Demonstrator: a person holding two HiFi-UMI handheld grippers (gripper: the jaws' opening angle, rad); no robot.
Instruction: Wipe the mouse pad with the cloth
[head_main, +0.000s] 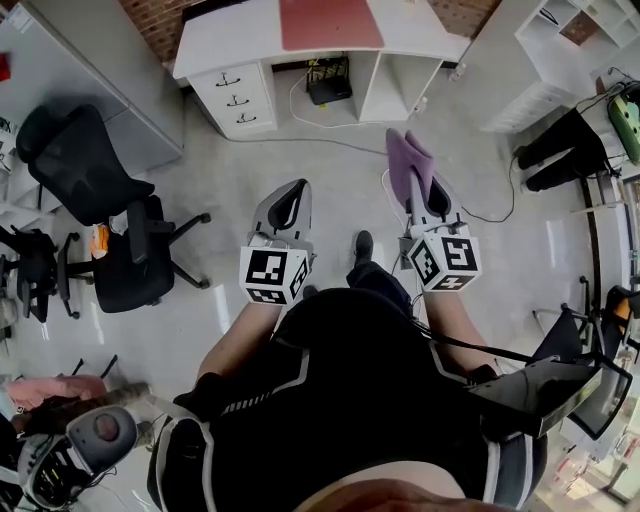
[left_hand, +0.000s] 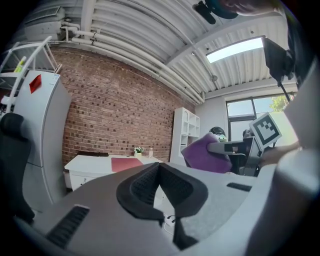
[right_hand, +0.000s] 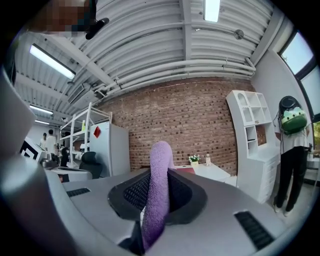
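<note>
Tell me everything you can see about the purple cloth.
The purple cloth looks soft and fuzzy, like microfibre. It is folded into a thick strip and pinched between the shut jaws of the right hand-held gripper. It stands up past the jaw tips and ends in a rounded top. In the head view it sticks out forward from the gripper, held up in the air. Nothing but the jaws touches it.
</note>
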